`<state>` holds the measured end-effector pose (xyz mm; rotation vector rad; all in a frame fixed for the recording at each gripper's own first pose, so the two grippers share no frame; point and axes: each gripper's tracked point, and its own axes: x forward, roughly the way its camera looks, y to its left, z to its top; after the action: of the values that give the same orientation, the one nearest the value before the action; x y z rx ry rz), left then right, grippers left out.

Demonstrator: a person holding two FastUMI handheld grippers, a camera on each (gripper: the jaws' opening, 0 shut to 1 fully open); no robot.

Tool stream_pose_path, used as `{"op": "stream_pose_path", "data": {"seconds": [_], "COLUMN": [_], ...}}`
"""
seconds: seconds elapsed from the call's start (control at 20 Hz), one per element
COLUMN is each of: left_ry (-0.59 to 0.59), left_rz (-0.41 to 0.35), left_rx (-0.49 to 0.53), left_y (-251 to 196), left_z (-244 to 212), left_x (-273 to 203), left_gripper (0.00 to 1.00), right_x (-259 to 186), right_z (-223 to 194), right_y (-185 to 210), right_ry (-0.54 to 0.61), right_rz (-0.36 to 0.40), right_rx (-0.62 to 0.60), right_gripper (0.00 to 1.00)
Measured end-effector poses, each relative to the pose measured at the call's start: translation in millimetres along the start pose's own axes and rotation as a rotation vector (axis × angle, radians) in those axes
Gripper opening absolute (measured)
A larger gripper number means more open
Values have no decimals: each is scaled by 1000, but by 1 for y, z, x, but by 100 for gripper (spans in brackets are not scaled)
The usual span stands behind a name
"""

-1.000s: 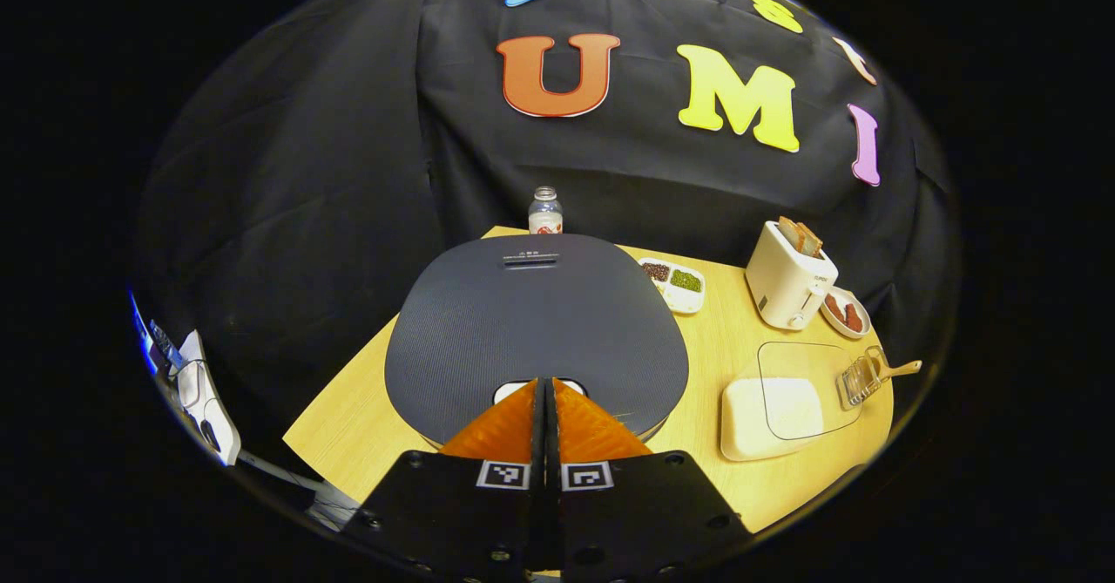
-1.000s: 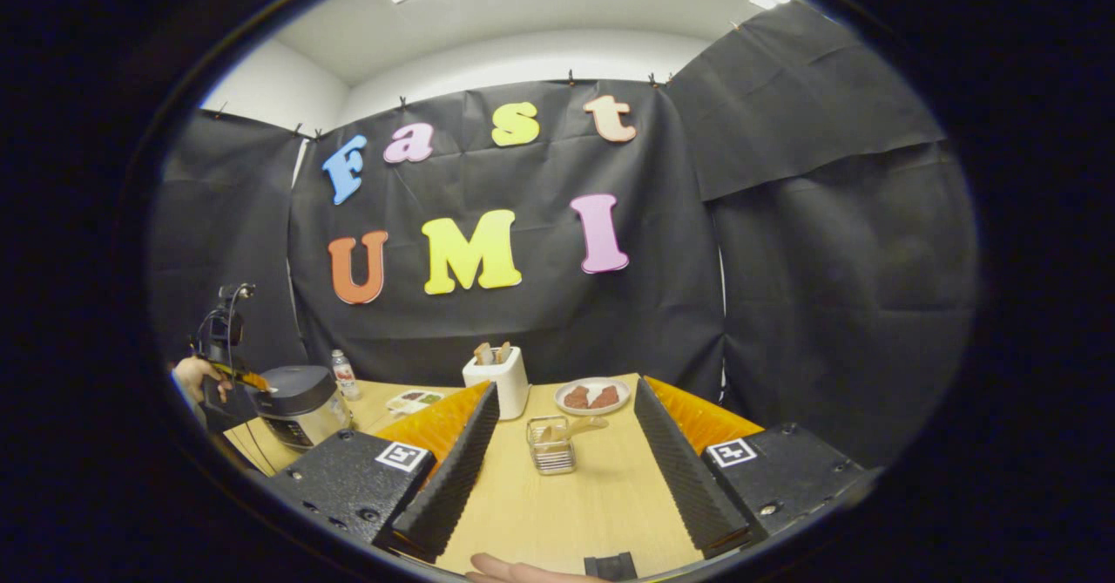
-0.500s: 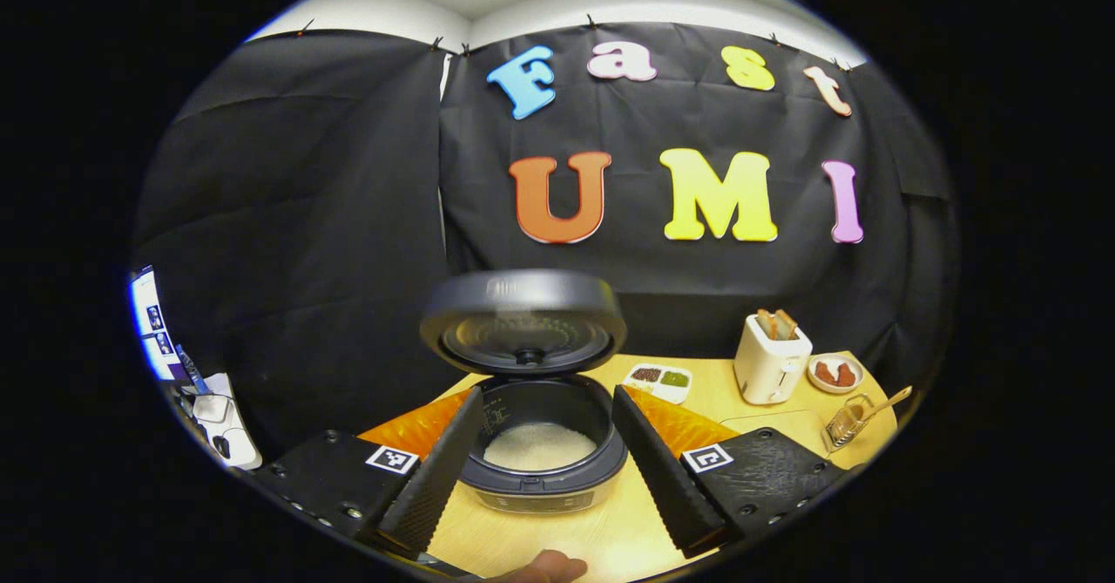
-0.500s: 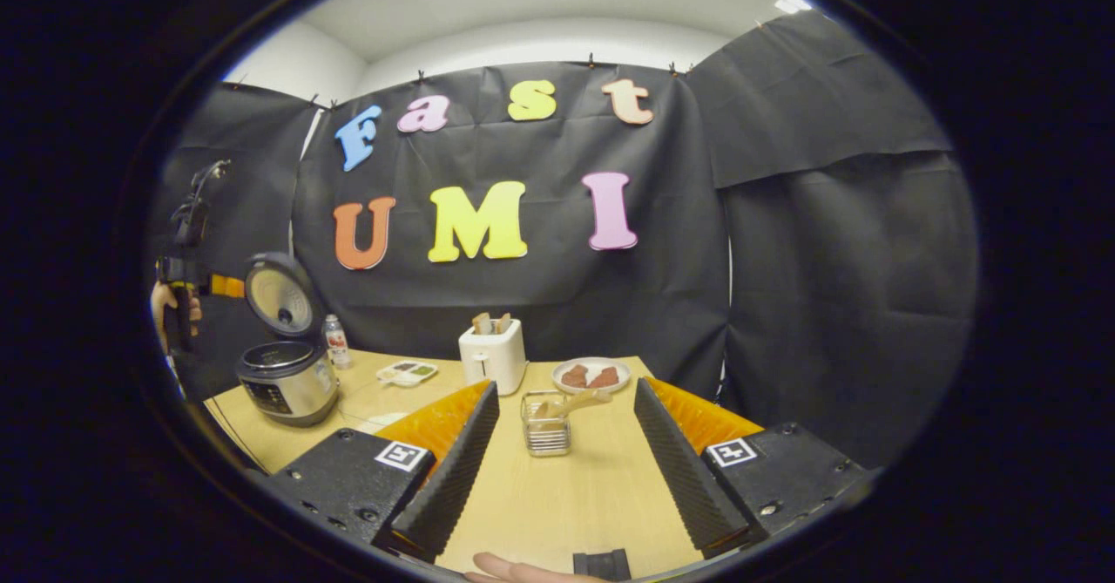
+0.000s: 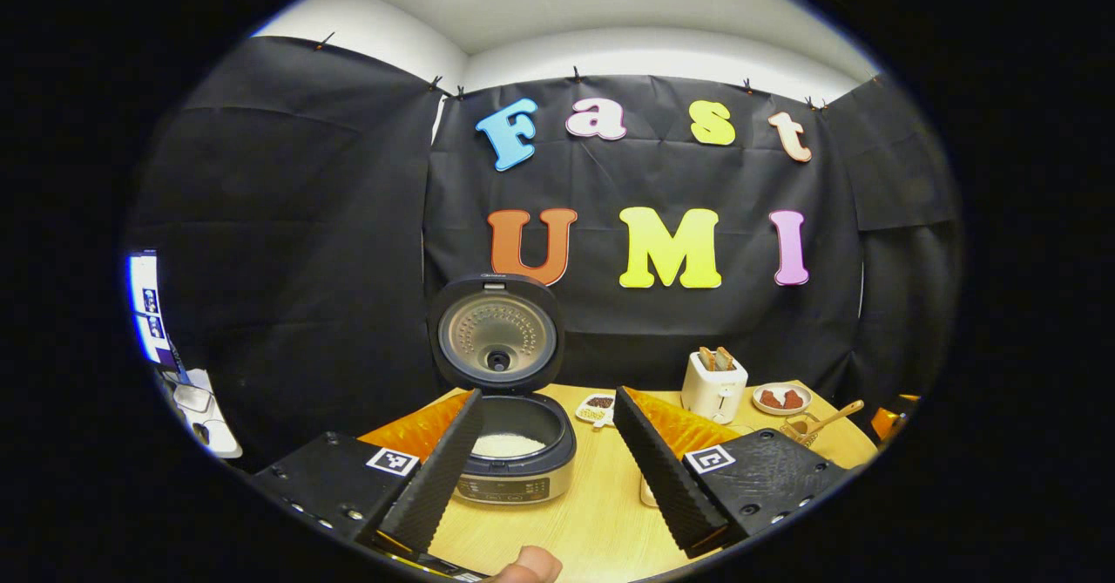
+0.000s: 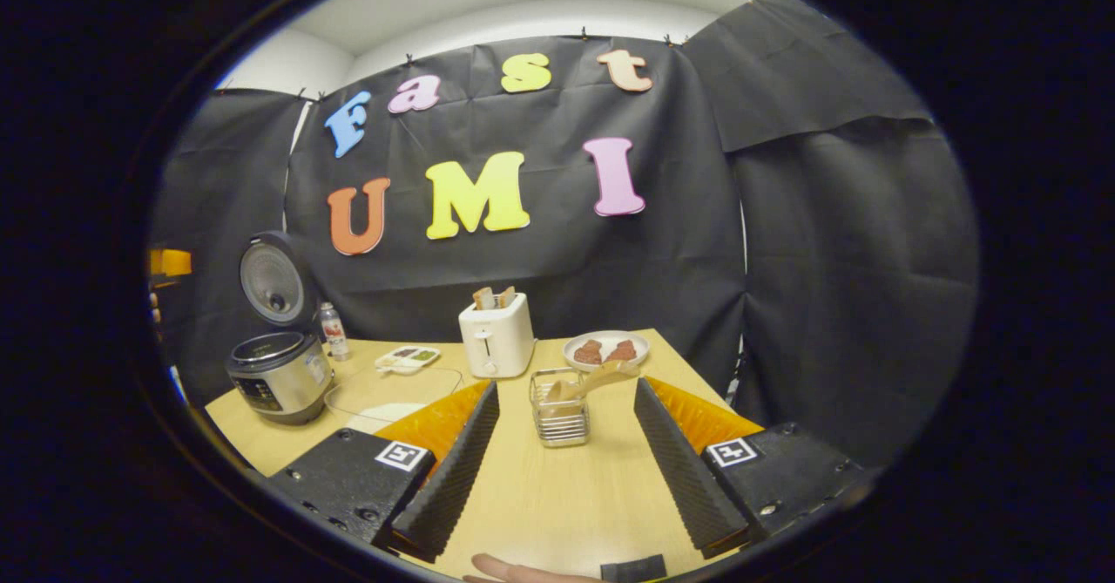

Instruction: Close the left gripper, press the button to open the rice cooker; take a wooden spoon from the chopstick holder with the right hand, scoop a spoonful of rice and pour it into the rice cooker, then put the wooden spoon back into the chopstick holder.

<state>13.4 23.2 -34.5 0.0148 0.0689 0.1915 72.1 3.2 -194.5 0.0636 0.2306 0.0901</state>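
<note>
The rice cooker (image 5: 516, 452) stands on the wooden table (image 5: 601, 513) with its lid (image 5: 496, 332) raised upright behind the pot, and white rice lies in the inner pot. In the left gripper view the left gripper (image 5: 546, 461) has its two fingers spread wide, one on each side of the cooker, without touching it and holding nothing. In the right gripper view the right gripper (image 6: 564, 448) is also wide apart and empty, and between its fingers, a little farther on the table, stands the wire chopstick holder (image 6: 559, 409). The wooden spoon (image 6: 592, 381) sits inside the holder and leans to the right, with its handle above the rim. Behind the holder are a white toaster (image 6: 497, 336) with bread slices in it and a small plate (image 6: 606, 350) with brown pieces of food. The rice cooker is well apart from the holder, at the left side of the table, and a small bottle (image 6: 331, 332) and a divided dish (image 6: 407, 357) are near it.
</note>
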Motion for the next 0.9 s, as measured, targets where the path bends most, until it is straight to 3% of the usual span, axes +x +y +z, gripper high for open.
{"op": "stream_pose_path", "data": {"seconds": [0.15, 0.2, 0.25, 0.3, 0.4, 0.45, 0.55, 0.65, 0.7, 0.75, 0.8, 0.9], "left_ry": [-25, -31, -39, -42, -45, -46, -76, -88, -92, -98, -101, -112], "left_rz": [-6, -7, -23, -44, -63, -67, -96, -160, -166, -170, -175, -185], "left_rx": [14, 33, 55, 64, 52, 42, -10, -23, -19, -8, 8, 20], "left_y": [0, 0, -4, -9, -10, -11, -23, -42, -43, -43, -44, -50], "left_z": [-8, -12, -17, -22, -32, -37, -37, -40, -40, -38, -37, -37], "left_x": [-20, -25, -33, -38, -51, -55, -63, -67, -69, -72, -73, -77], "left_gripper": [96, 96, 96, 96, 95, 95, 96, 94, 94, 94, 94, 94], "right_x": [26, 36, 46, 57, 79, 90, 110, 128, 136, 142, 149, 162], "right_z": [-20, -22, -23, -32, -49, -52, -56, -58, -59, -55, -53, -54], "right_y": [-2, -6, -12, -16, -24, -29, -38, -39, -38, -41, -44, -47], "right_ry": [41, 37, 27, 38, 75, 81, 79, 81, 80, 63, 43, 38], "right_rz": [-8, -20, -48, -65, -88, -99, -117, -112, -105, -111, -121, -150], "right_rx": [3, 14, 39, 45, 36, 29, 47, 65, 75, 83, 98, 132], "right_gripper": [100, 94, 100, 94, 99, 94, 98, 86, 93, 84, 89, 69]}}
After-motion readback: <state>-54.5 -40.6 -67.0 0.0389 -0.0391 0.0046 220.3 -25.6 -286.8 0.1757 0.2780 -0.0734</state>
